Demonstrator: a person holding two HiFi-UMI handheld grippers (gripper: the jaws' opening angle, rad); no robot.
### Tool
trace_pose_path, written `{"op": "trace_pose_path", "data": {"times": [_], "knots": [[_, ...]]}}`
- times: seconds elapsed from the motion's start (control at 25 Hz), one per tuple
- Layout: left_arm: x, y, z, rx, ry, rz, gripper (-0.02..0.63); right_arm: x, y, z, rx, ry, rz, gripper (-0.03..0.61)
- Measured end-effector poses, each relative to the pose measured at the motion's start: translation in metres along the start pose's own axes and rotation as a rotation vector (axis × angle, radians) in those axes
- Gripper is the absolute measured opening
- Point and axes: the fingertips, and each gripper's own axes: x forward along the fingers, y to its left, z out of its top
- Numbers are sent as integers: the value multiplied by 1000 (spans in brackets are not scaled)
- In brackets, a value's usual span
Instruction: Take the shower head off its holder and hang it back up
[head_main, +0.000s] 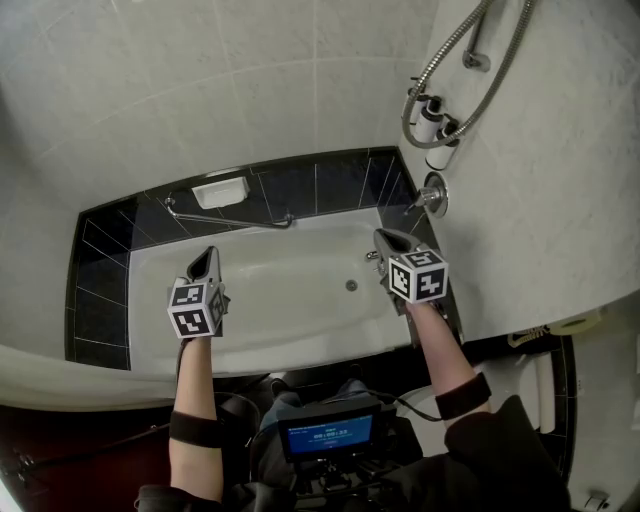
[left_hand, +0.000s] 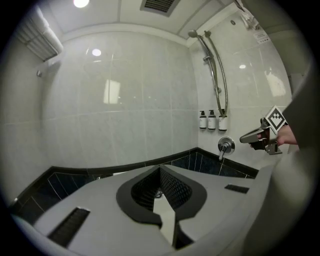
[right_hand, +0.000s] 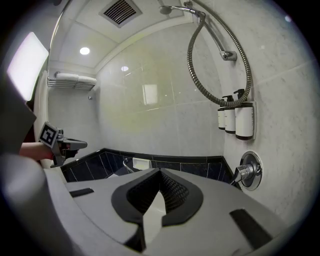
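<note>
The left gripper (head_main: 208, 256) and right gripper (head_main: 386, 240) are hovering well apart over the bathtub (head_main: 300, 342); both pairs of jaws are pressing together, pinching nothing; the shower head (right_hand: 167, 9) is sitting in its holder (right_hand: 192, 11), high on the right-hand wall (right_hand: 285, 100).

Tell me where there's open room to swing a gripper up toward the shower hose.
Open: the tub floor between the left gripper and right gripper, around the drain, and the bare tiled back wall above the soap dish. Crowded: the right wall, where hose, bottles and faucet handle cluster.
</note>
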Motion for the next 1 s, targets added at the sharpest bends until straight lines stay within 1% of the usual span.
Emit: {"op": "trace_pose_path", "data": {"times": [0.12, 0.28, 0.48, 0.72, 1.0], "knots": [[-6, 0, -19, -23, 13, 2, 0, 3, 2, -2, -4, 3, 6, 18], [-16, 1, -32, -43, 14, -2, 0, 6, 7, -5, -4, 8, 14, 18], [-26, 1, -35, -39, -16, 16, 0, 7, 10, -10, -2, 15, 20, 18], [-31, 0, -42, -25, -2, 24, 0, 4, 11, -15, -3, 21, 23, 18], [-31, -9, -46, -20, 16, 9, 0, -2, 7, -19, -2, 23, 17, 18]]}}
